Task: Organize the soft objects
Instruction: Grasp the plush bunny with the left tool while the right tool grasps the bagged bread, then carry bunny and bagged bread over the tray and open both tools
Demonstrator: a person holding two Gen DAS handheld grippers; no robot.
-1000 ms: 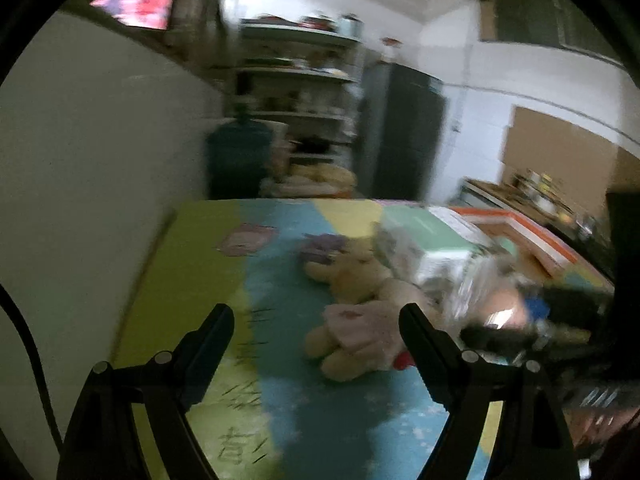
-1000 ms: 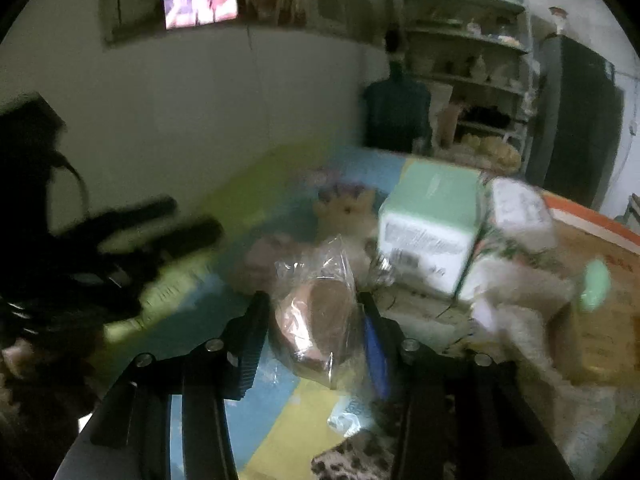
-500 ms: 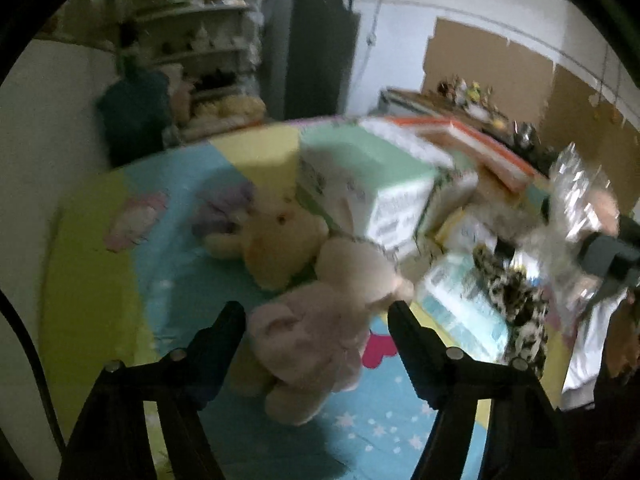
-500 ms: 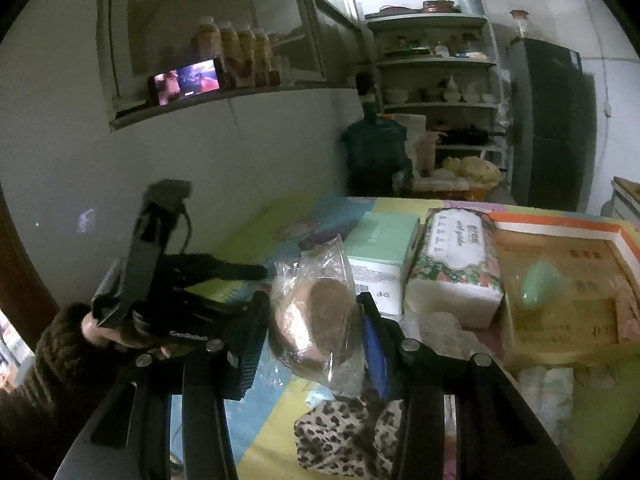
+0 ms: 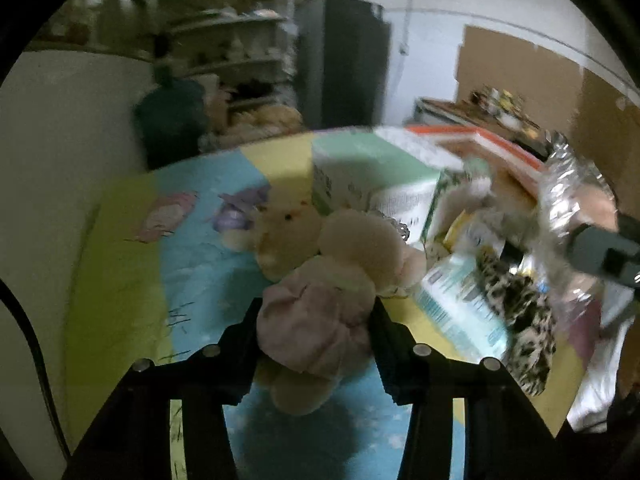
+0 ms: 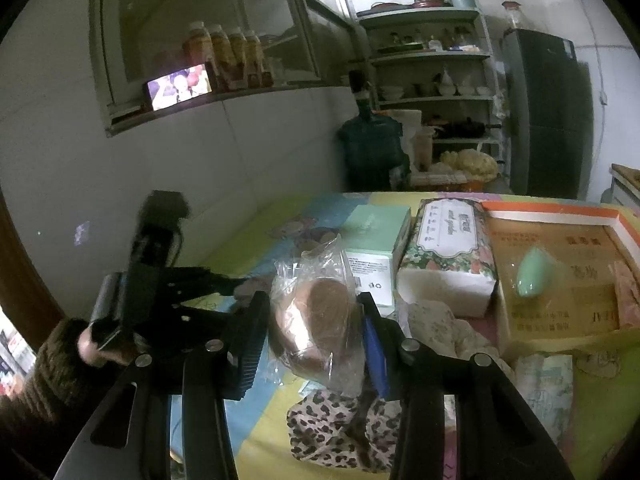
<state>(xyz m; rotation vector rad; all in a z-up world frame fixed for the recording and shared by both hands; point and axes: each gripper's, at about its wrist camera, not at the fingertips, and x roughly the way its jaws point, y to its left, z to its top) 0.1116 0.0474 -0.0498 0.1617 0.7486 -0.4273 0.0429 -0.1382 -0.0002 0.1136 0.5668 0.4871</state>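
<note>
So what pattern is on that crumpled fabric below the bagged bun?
Leopard print, tan with dark spots, clearest in the right wrist view.

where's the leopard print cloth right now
In the right wrist view, the leopard print cloth lies on the colourful mat, just below the right gripper's clear plastic bag.

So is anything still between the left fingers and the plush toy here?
Nothing visible. The left gripper has its fingers pressed against both sides of the pink plush toy, which bulges between them. A second, tan plush lies behind it, beyond the grasp.
</note>
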